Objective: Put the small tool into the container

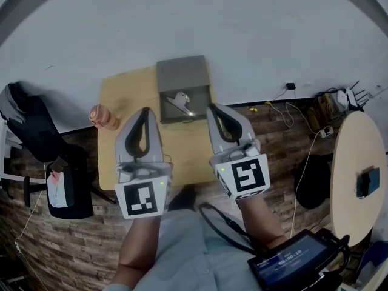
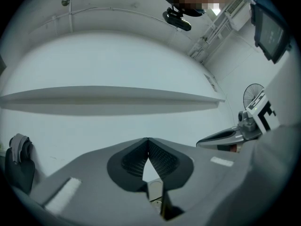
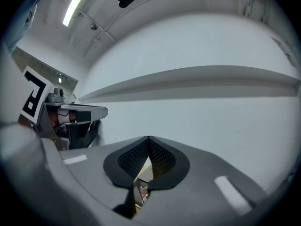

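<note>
Your left gripper (image 1: 145, 111) and right gripper (image 1: 212, 107) hang side by side over the wooden tabletop (image 1: 121, 90), both pointing toward the far edge and the white wall behind it. In each gripper view the 2 jaws meet at their tips, left gripper (image 2: 147, 139) and right gripper (image 3: 149, 137) alike, with nothing pinched between the pads. The small tool (image 1: 180, 100) lies inside the grey container (image 1: 182, 71), which sits at the tabletop's far edge, just beyond your jaw tips. A pinkish object (image 1: 103, 117) rests at the left edge.
</note>
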### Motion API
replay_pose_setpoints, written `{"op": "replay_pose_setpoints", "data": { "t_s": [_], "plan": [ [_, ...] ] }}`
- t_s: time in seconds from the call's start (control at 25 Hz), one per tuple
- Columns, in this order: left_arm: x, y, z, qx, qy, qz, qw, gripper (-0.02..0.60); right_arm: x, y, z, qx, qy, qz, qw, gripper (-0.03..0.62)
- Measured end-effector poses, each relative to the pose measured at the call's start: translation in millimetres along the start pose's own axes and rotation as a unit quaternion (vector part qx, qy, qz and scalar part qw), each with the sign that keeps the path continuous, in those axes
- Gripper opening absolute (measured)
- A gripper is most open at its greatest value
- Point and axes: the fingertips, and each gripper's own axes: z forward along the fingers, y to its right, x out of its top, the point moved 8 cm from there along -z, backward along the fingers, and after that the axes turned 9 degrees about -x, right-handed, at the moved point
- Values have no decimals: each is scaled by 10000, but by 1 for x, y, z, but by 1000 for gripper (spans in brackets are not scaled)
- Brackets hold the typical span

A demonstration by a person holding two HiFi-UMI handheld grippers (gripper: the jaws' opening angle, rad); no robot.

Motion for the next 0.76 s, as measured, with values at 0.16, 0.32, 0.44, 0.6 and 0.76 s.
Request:
{"op": "replay_pose_setpoints", "data": {
  "t_s": [0.16,0.32,0.44,0.6,0.76],
  "plan": [
    [9,3,-17,-12,62,39,10000,9,7,-9,-16,-20,56,-13,10000,0],
    [11,4,-19,-4,72,59,10000,9,8,-10,-17,-17,110,-15,9999,0],
    [13,6,-23,-4,87,81,9999,9,10,-12,-21,-17,147,-23,9999,0],
    [14,8,-22,-25,88,99,9999,9,10,-10,-23,-26,168,-16,9999,0],
    [15,11,-22,-30,80,109,9999,9,10,-8,-23,-19,185,-7,9998,0]
  ]
}}
